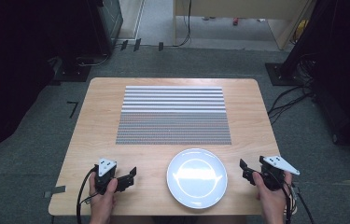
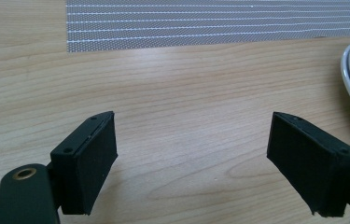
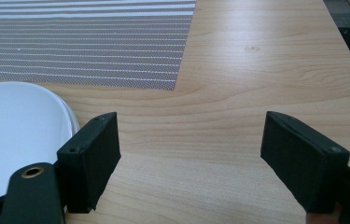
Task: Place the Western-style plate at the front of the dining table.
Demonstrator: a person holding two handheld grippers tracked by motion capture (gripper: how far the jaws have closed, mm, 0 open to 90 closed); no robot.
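White plate (image 1: 196, 178) sits at the near edge of the wooden table (image 1: 98, 116), between the left gripper (image 1: 127, 178) and the right gripper (image 1: 245, 169), each near its rim but not touching; both sets of jaws are spread wide with nothing in them. Plate holds nothing. Striped grey placemat (image 1: 173, 115) lies just beyond the plate at table centre; grey carpet floor (image 1: 32, 140) and cables (image 1: 287, 100) surround the table.
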